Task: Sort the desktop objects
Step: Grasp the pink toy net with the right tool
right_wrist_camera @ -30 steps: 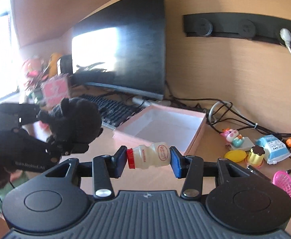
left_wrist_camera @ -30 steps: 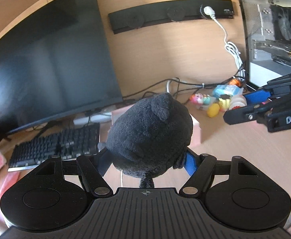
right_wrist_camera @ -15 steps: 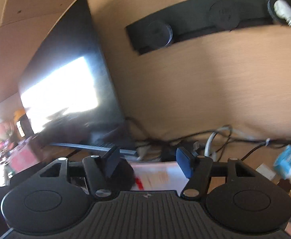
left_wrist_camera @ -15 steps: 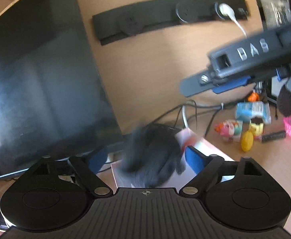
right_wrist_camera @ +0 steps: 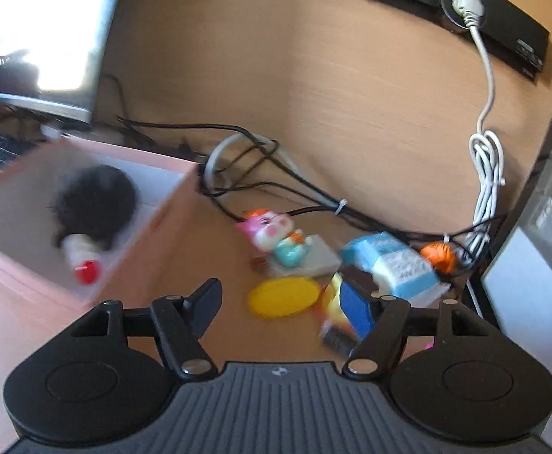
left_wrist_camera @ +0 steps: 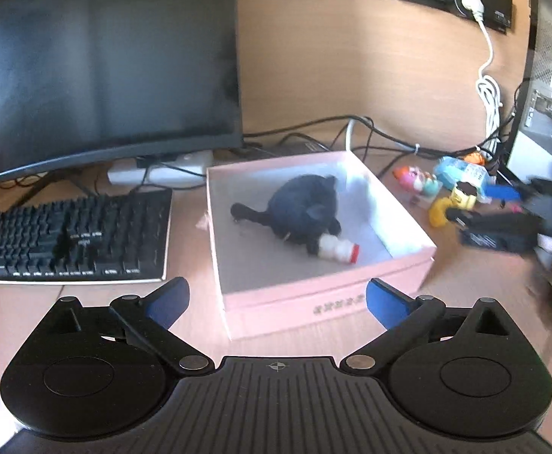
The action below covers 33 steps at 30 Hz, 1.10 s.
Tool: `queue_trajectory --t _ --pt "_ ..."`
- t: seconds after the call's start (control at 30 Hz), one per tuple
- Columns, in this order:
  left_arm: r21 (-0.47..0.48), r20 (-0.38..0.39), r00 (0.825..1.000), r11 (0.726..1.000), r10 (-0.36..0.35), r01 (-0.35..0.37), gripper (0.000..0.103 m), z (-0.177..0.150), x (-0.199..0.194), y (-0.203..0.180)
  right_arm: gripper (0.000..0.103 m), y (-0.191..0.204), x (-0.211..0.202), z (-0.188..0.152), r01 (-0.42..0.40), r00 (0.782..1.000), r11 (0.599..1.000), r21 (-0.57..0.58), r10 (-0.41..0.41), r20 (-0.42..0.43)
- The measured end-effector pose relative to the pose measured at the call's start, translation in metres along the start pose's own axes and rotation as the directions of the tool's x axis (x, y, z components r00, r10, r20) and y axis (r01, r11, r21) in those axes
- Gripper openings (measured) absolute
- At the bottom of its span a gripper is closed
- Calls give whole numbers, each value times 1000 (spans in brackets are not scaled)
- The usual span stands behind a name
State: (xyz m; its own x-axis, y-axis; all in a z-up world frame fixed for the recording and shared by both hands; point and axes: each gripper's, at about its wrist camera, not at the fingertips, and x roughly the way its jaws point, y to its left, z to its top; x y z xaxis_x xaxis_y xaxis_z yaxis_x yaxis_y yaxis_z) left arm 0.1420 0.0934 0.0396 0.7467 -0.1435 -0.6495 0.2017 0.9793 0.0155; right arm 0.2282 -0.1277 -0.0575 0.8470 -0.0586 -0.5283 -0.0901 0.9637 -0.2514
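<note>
Pink box [left_wrist_camera: 325,295] on the desk [right_wrist_camera: 207,249] holds the black plush toy [left_wrist_camera: 302,212] and the small white bottle [left_wrist_camera: 334,247], both beyond the left gripper [left_wrist_camera: 277,299], whose empty jaws are opening wide. Right gripper [right_wrist_camera: 283,302] gapes empty over the yellow disc [right_wrist_camera: 283,297].

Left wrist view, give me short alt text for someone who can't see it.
An open pink box on a wooden desk holds a black plush toy and a small white bottle with a red cap. The empty left tool is opening in front of it, with a keyboard and dark monitor at left.
</note>
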Motion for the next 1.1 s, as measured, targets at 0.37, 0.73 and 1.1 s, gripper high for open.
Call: queue_trajectory --t 0.37,0.73,1.1 --pt "101 -88 996 995 -10 19 103 -21 -8 -30 43 4 95 31 -12 998 998 -64 8 -66" --pt "126 -148 984 984 -103 122 103 -36 7 -76 58 -38 -66 -38 -207 976 974 91 212 -50" --pt "163 -138 982 975 -126 148 103 -46 -11 -115 10 -54 -23 -81 145 979 954 -261 -176 -101"
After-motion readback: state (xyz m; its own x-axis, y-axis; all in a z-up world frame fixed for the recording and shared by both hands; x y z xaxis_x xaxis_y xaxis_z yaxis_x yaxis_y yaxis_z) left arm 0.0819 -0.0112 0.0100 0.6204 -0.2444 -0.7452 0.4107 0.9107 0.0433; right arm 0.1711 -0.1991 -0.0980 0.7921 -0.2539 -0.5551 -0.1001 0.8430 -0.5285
